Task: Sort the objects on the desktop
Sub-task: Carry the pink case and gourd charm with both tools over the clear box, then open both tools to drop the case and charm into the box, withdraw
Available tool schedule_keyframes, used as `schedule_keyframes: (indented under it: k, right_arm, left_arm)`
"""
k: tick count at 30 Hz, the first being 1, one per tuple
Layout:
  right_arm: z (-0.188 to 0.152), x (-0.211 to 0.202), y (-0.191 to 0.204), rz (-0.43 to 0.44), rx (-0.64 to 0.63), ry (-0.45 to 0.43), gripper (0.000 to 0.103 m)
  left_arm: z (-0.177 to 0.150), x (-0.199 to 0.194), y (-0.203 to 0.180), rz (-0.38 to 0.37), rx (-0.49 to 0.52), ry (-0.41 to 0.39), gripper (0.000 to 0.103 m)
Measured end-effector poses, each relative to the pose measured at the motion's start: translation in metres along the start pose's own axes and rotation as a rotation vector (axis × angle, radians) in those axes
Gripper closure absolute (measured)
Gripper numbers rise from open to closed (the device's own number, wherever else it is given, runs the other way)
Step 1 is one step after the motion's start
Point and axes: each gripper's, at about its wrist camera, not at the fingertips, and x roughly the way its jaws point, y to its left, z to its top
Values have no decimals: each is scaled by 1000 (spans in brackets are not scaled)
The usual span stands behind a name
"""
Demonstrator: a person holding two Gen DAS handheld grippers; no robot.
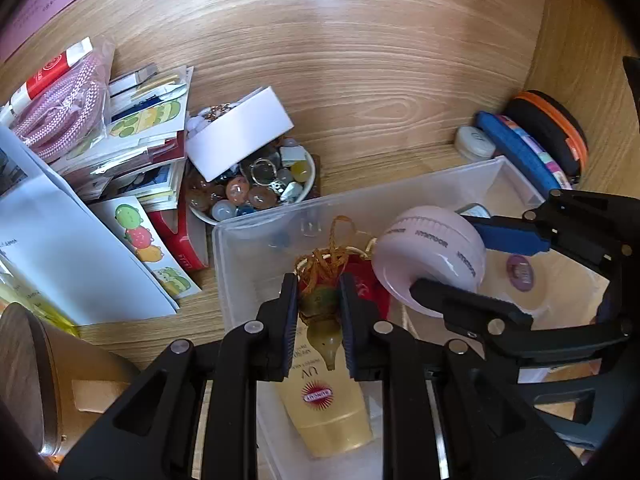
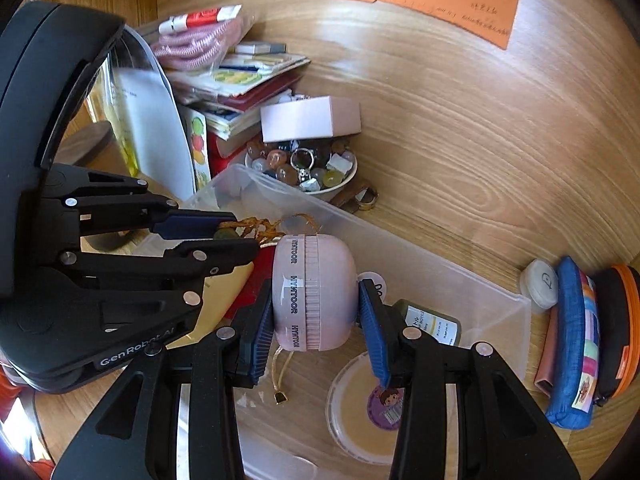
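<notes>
My left gripper (image 1: 319,320) is shut on a small green gourd pendant (image 1: 322,322) with a brown cord, held above a clear plastic bin (image 1: 260,224). A yellow UV sunscreen tube (image 1: 324,404) lies in the bin below it. My right gripper (image 2: 316,316) is shut on a pink round HYNTOOR case (image 2: 314,296) above the same bin (image 2: 460,280); it shows in the left wrist view (image 1: 430,260) too. The left gripper (image 2: 236,236) and its pendant (image 2: 224,234) appear at left in the right wrist view. A round lidded dish (image 2: 360,408) lies on the bin floor.
A white bowl (image 1: 310,184) of beads and rings sits behind the bin, a white box (image 1: 240,136) resting on it. A pile of papers and sticker sheets (image 1: 132,152) lies at left. Pouches (image 2: 576,340) and a small white jar (image 2: 540,284) stand at right by the wooden wall.
</notes>
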Motion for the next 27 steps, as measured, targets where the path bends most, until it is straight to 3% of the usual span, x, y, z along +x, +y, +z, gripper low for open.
schedule_keyframes:
  k: [21,27]
  right_arm:
    - [-3,18,-10,-58,-23,74,65]
    - [-2,9,-7,-89,-55,56,63]
  left_arm:
    - [-4,17,-13,48,73,17,83]
    - [-5,14,-11,38,81,17,75]
